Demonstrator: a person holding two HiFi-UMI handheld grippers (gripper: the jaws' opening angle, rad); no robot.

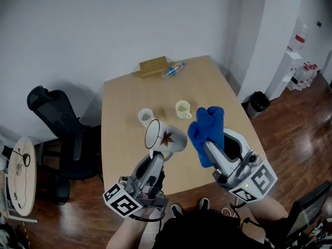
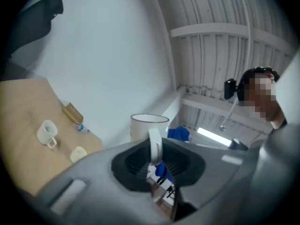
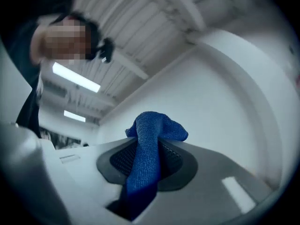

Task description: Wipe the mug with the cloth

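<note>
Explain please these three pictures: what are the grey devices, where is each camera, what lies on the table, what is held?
No robot: a person holds a two-jaw tool in each hand. The head view comes from a camera on the person's head, looking down. Each other view comes from a camera riding on one tool, looking along its jaws. The left tool is shut on the handle of a white mug with a leaf picture, held above the table. The right tool is shut on a blue cloth. On the table stand a small white cup and a small yellowish cup; a plastic bottle and a brown box lie at its far end.
</note>
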